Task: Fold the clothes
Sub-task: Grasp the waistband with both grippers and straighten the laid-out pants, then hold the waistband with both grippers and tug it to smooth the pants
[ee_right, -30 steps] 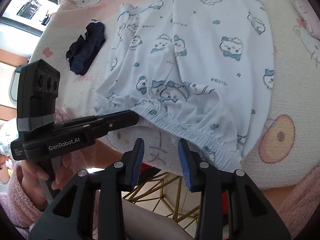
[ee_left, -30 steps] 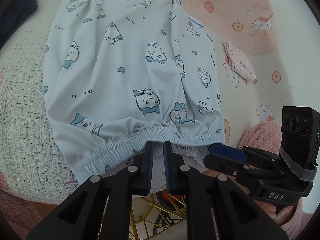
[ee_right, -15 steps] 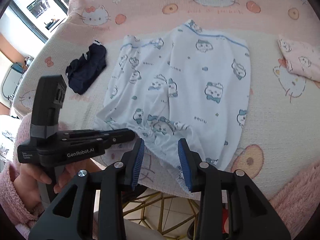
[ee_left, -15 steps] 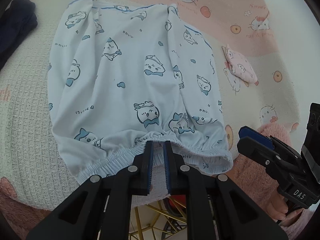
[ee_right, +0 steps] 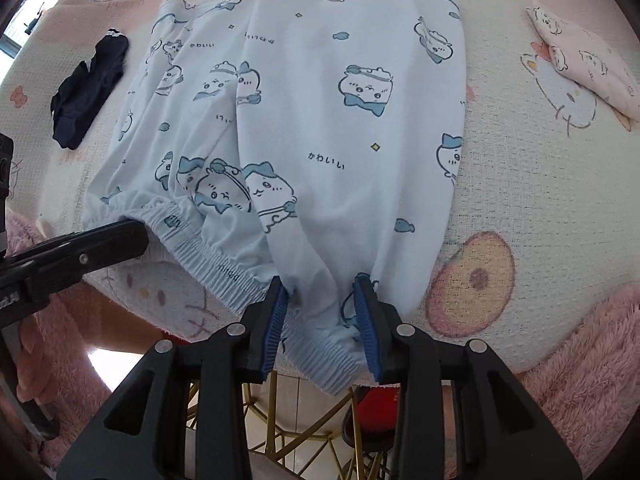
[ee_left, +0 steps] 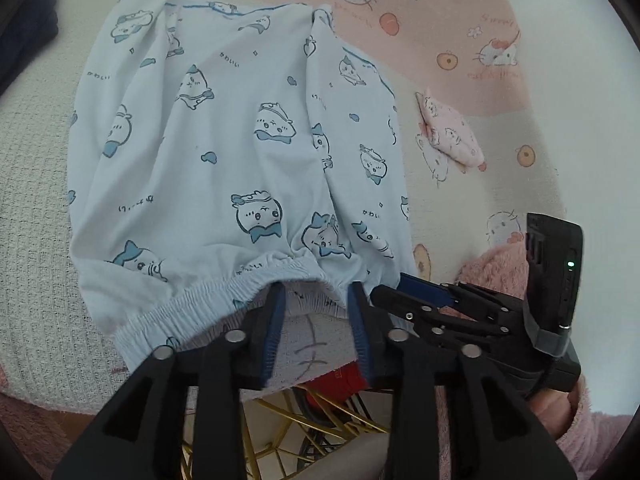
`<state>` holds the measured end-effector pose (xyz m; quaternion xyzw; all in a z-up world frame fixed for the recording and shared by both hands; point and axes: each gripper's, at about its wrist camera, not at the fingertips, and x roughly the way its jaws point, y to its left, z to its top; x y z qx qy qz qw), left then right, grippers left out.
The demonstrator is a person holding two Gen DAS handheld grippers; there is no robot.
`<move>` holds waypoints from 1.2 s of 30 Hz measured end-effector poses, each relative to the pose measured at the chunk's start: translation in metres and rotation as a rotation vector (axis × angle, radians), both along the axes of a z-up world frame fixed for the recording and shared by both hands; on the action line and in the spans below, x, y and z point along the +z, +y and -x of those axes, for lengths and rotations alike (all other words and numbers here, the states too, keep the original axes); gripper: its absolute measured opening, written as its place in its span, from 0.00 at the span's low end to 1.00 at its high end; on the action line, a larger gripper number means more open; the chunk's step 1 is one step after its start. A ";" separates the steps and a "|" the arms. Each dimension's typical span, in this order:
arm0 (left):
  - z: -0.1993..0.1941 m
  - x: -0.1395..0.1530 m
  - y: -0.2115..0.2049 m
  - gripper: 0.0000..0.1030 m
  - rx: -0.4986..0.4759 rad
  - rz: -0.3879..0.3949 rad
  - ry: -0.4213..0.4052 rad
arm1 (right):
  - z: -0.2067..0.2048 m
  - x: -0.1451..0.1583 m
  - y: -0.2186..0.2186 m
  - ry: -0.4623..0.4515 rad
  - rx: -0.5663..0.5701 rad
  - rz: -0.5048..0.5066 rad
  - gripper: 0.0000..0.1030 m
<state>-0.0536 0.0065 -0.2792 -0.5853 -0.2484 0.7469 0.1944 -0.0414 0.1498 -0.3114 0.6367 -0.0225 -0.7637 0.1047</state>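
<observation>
Left tool [ee_left: 316, 296]: black arms, blue ribbed pads, silver screws. Right tool [ee_right: 322, 294] looks the same; its black camera block shows a green LED. Fluffy pink sleeves [ee_left: 496, 276]

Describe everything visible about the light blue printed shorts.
The light blue shorts look like thin cotton, printed with cartoon animals and small text, dark blue piping at the far hems. They lie spread and wrinkled on the patterned blanket, elastic waistband at the near edge. The right gripper straddles the waistband; the left gripper is opening beside it.
</observation>
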 end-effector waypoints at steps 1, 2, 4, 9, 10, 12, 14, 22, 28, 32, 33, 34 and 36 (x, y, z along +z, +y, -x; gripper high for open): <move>-0.001 -0.005 -0.002 0.41 0.006 0.004 -0.019 | -0.003 0.008 -0.001 0.030 0.009 0.025 0.34; -0.001 -0.009 -0.005 0.41 0.017 0.004 -0.038 | -0.006 0.018 -0.003 0.061 0.028 0.062 0.34; -0.003 -0.012 -0.012 0.41 0.052 -0.056 -0.059 | -0.013 0.033 -0.010 0.107 0.084 0.114 0.34; -0.004 -0.006 -0.023 0.41 0.124 -0.119 -0.055 | -0.016 0.013 -0.033 0.105 0.150 -0.077 0.32; -0.005 -0.006 -0.024 0.41 0.134 -0.110 -0.057 | -0.014 0.009 -0.036 0.099 0.154 -0.106 0.28; -0.006 -0.009 -0.024 0.19 0.145 -0.067 -0.064 | -0.010 0.005 -0.038 0.087 0.162 -0.098 0.25; -0.006 -0.011 -0.020 0.14 0.140 -0.019 -0.060 | -0.008 0.010 -0.039 0.101 0.174 -0.064 0.25; -0.005 -0.004 -0.017 0.14 0.087 -0.115 -0.057 | -0.018 0.005 -0.054 0.078 0.245 -0.034 0.25; -0.009 0.004 -0.034 0.32 0.151 0.014 -0.048 | -0.024 0.006 -0.041 0.054 0.214 -0.003 0.26; -0.004 0.006 -0.033 0.32 0.121 0.014 -0.011 | -0.026 0.002 -0.041 0.048 0.219 -0.043 0.28; -0.001 0.007 -0.027 0.32 0.075 0.049 -0.003 | -0.025 0.001 -0.040 0.049 0.218 -0.051 0.28; 0.001 0.006 -0.021 0.32 0.034 0.113 0.001 | -0.024 -0.002 -0.041 0.045 0.217 -0.064 0.28; 0.004 -0.005 -0.019 0.32 0.010 0.236 -0.039 | -0.021 -0.009 -0.042 0.032 0.216 -0.096 0.29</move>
